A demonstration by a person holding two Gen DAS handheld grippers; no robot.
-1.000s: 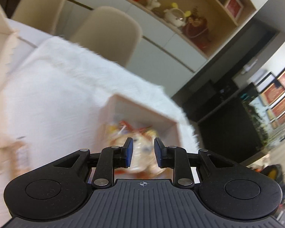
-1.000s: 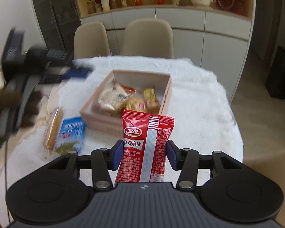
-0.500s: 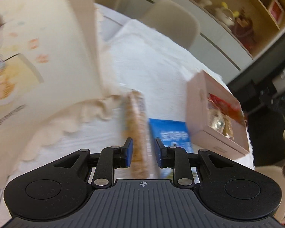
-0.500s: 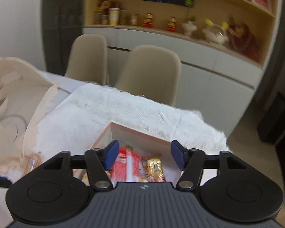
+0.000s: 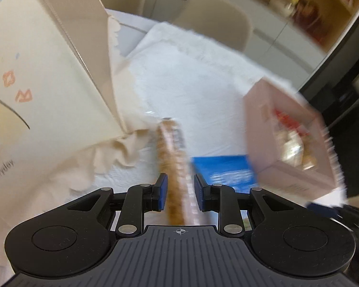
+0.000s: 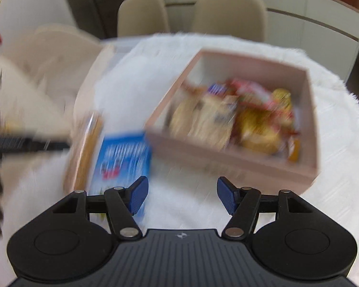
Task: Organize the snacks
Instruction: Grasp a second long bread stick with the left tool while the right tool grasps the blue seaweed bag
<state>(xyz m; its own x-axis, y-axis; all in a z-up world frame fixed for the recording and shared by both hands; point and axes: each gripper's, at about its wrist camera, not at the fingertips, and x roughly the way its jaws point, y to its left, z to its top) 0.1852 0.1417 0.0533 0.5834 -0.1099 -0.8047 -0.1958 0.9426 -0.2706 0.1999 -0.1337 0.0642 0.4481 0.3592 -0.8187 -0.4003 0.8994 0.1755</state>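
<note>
Our left hand-held gripper has its jaws nearly pressed together, straddling the near end of a long biscuit stick pack on the counter; we cannot tell whether the pads touch it. Our right hand-held gripper is spread and empty, its jaws having just been opening. A second ago it pinched a red packet; that packet now lies in the pink box. Both grippers tilt steeply down. A blue packet lies between stick pack and box.
</note>
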